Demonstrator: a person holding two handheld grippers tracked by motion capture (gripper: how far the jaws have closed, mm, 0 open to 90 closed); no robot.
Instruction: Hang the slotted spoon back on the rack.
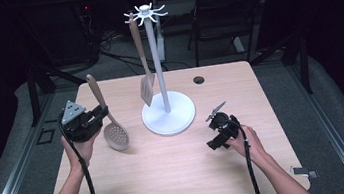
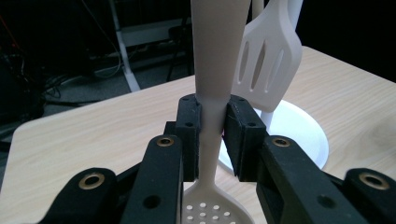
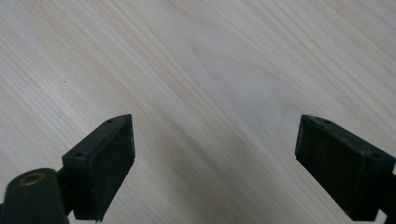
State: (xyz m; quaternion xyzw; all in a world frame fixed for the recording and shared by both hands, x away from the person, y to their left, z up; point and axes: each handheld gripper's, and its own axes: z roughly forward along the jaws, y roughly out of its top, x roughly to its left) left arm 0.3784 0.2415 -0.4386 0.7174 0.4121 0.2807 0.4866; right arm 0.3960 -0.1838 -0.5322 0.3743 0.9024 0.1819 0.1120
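Wood table (image 1: 170, 178) | my left gripper (image 1: 93, 121) clamps skimmer (image 1: 114, 134) handle; my right gripper (image 1: 221, 133) gapes wide, empty, four o'clock of stand (image 1: 168, 112) | one skimmer; one spatula (image 1: 143, 65)

The rack (image 1: 168, 113) is standing on the table (image 1: 170, 178), a little behind its middle. The slotted turner (image 1: 142, 60) is hanging from the rack's top, on its left side, with its blade just beside the rack's pole. Left of the rack's base, the skimmer (image 1: 111, 120) is standing tilted, its bowl low and nearest the rack, its handle leaning up and away. The left gripper (image 1: 97, 118) is sitting left of the rack, around the skimmer's handle. The right gripper (image 1: 216, 139) is sitting right of the rack and nearer the person, over bare table.
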